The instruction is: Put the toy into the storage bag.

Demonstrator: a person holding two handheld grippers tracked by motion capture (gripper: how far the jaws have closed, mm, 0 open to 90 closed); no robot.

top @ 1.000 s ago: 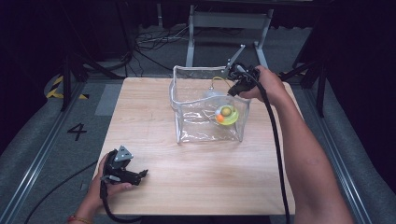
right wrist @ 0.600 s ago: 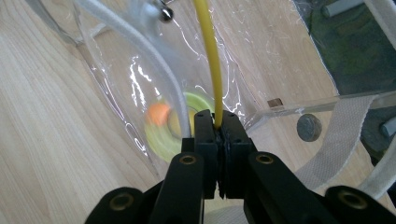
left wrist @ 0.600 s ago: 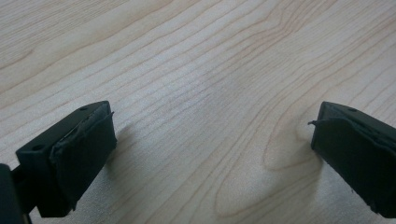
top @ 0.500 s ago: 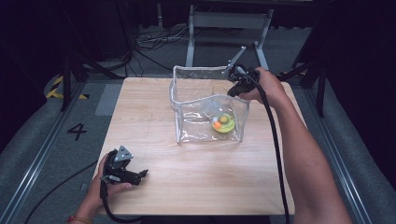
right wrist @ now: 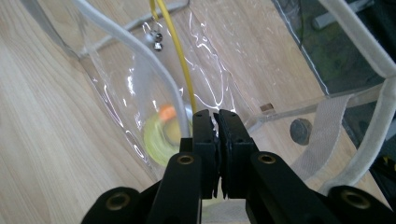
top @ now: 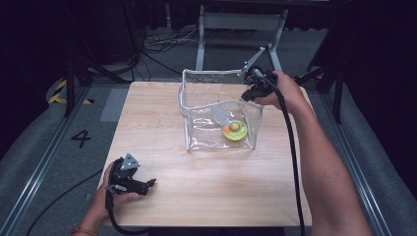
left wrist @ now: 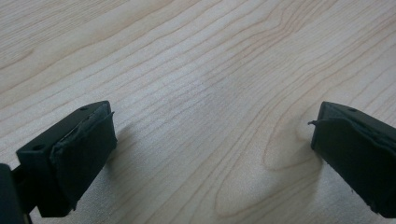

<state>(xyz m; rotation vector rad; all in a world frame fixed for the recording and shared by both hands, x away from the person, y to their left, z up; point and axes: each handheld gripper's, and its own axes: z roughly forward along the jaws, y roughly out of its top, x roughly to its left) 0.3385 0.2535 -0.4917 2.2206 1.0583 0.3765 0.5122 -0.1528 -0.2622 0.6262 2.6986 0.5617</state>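
clear bag (top: 219, 115): right gripper (right wrist: 217, 122) pinched together above it; left gripper (left wrist: 210, 140) gapes over wood.

The wooden table (top: 162, 128) has lots of bare room on its left side and along the front. The clear bag (top: 219, 118) stands at the back, right of the middle, and blocks the way there. Its top is open, so a hand can reach in from above. The right gripper (top: 244, 97) hangs over the bag's right edge. The left gripper (top: 150, 184) sits at the front left corner, jaws spread wide over bare wood.
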